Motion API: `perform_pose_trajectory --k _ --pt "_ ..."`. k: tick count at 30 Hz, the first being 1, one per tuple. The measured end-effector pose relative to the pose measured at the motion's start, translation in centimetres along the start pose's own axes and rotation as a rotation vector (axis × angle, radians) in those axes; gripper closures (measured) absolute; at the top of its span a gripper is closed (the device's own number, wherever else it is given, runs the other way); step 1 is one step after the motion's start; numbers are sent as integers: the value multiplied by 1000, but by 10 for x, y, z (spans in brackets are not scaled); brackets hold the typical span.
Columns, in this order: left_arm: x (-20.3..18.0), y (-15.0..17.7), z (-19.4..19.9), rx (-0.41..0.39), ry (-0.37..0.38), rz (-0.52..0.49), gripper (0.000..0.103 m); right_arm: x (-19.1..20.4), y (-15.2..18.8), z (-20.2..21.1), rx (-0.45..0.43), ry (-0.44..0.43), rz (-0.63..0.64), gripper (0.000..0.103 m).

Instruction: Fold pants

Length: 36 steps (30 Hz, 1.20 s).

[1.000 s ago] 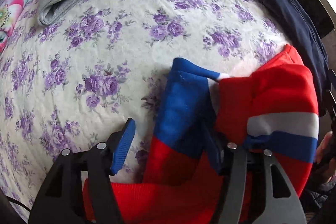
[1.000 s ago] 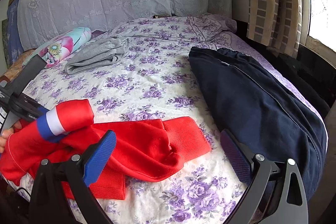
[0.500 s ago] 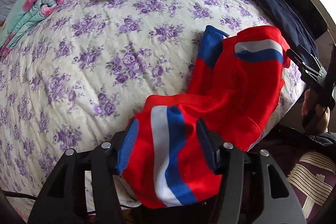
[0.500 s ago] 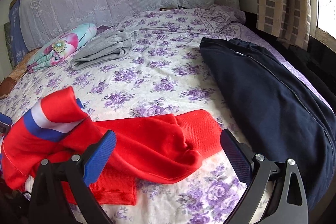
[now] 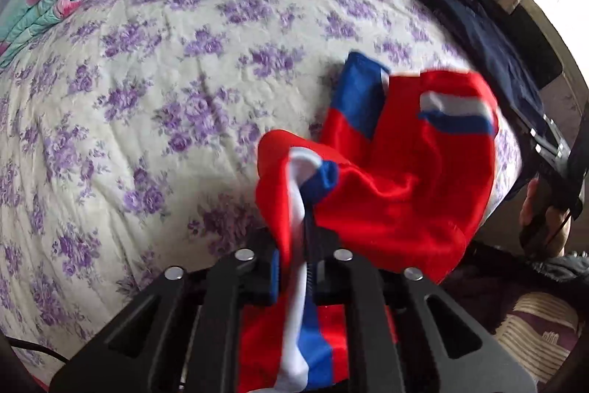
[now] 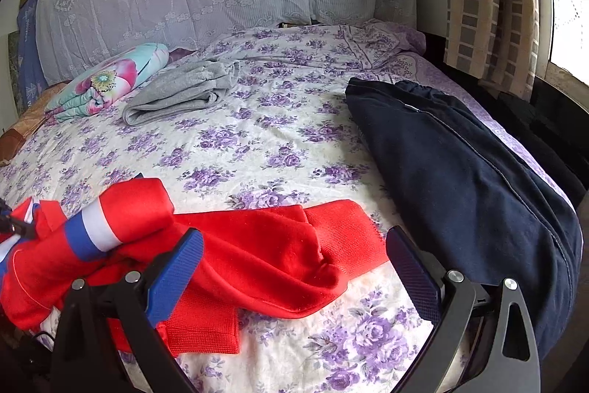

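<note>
Your left gripper (image 5: 302,238) has just pinched shut on the striped edge of the red pants (image 5: 397,179); half a second ago its jaws were spread around that cloth. The pants lie bunched at the near edge of the bed (image 6: 279,142). Your right gripper (image 6: 294,267) hovers over a leg, jaws spread, empty. Likely next: lift and spread them flat.
</note>
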State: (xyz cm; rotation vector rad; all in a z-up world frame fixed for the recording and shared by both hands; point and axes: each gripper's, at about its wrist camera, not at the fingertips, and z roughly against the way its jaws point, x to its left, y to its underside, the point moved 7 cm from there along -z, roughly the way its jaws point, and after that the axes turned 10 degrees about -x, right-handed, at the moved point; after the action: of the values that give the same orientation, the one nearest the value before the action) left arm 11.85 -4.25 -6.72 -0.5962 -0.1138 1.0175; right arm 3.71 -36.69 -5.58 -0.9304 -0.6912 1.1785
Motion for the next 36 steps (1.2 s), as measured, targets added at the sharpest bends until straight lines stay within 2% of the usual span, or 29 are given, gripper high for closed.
perform_pose_trajectory --k 3,6,8,10,12,14,16,18,19,20,21,22,24,25,27,30,33,36 --pt "17 -35 40 -170 -19 71 97 0 -4 0 -7 2 -4 4" --pt "44 -57 74 -285 -62 147 97 2 -10 0 -13 -5 -13 4" --pt "73 -64 99 -366 -125 228 97 4 -14 1 -25 -4 -9 4" --pt "118 -58 126 -452 -222 327 97 5 -15 1 -33 0 0 4" --pt "169 -38 132 -445 -348 414 97 7 -14 -2 -26 -8 0 4" --pt "222 -2 115 -357 -482 519 90 10 -11 -6 -14 -25 -5 4" --pt "260 43 86 -214 -548 626 69 13 -9 -9 -2 -42 -9 4" --pt "271 76 67 -126 -507 694 69 14 -8 -11 2 -49 -9 4" --pt "270 83 66 -123 -505 694 67 13 -8 -11 5 -49 -10 4" --pt "267 81 71 -140 -514 678 66 12 -8 -12 12 -48 -16 4" --pt "263 76 77 -169 -522 659 58 9 -7 -14 21 -51 -27 4" --pt "259 67 86 -211 -520 646 44 5 -7 -15 30 -53 -43 4" --pt "246 45 105 -309 -530 597 28 -7 -8 -18 44 -48 -81 4" --pt "239 30 111 -349 -535 559 24 -15 -8 -19 48 -41 -102 4" --pt "223 3 114 -391 -513 498 24 -36 -8 -20 51 -19 -148 4" --pt "203 -32 95 -402 -420 458 24 -62 -3 -19 57 -27 -206 4" --pt "192 -53 57 -363 -398 418 23 -68 6 -19 66 -108 -203 4" --pt "188 -54 19 -305 -397 417 23 -58 16 -23 118 -246 -247 4"
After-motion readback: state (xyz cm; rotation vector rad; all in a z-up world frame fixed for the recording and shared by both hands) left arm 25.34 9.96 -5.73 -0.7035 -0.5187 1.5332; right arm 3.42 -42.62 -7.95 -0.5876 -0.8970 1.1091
